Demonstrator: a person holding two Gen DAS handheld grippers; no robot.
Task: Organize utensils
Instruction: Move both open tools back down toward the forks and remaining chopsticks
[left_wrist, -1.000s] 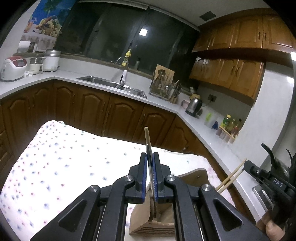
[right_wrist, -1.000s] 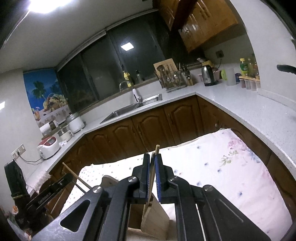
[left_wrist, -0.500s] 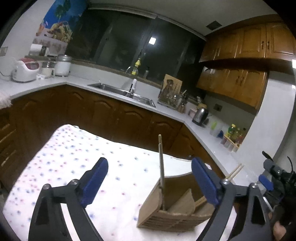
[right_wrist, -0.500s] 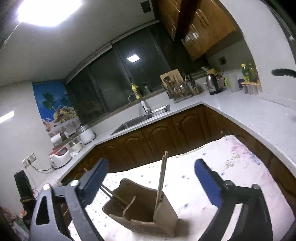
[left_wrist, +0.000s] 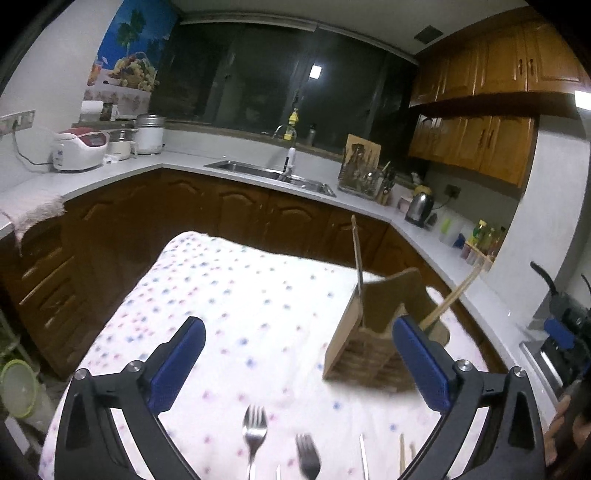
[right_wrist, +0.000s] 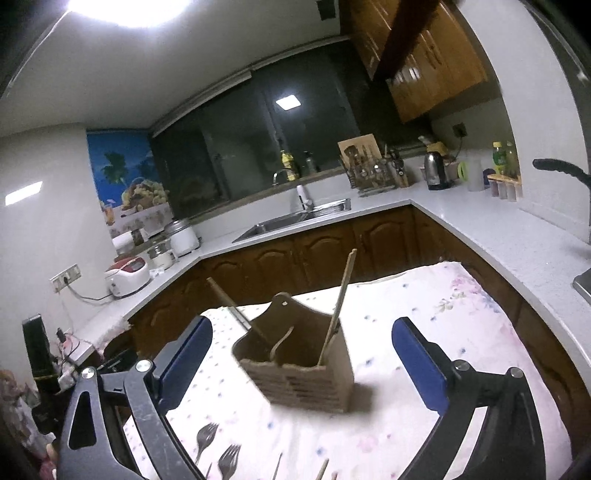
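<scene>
Now my left gripper (left_wrist: 297, 363) stands released, its blue pads having just spread wide with nothing between them, and my right gripper (right_wrist: 303, 363) has likewise just opened and is empty.

My landmark is the brown wooden utensil caddy (right_wrist: 299, 365), which stands upright on the worktop covered by a white cloth with small coloured dots (left_wrist: 236, 295). A thin utensil with a pale wooden handle (left_wrist: 357, 258) stands nearly upright at the caddy's left corner in my left view. A pair of light wooden chopsticks (right_wrist: 339, 299) leans in the caddy's right compartment in my right view, tips up, tilted a little to the right.

Nearer to me than the caddy, loose on the cloth, lie two silver metal forks (left_wrist: 255, 430), tines pointing toward the caddy, side by side and apart. Beside them, further right in my left view, are more slim sticks, too blurred to name.
</scene>
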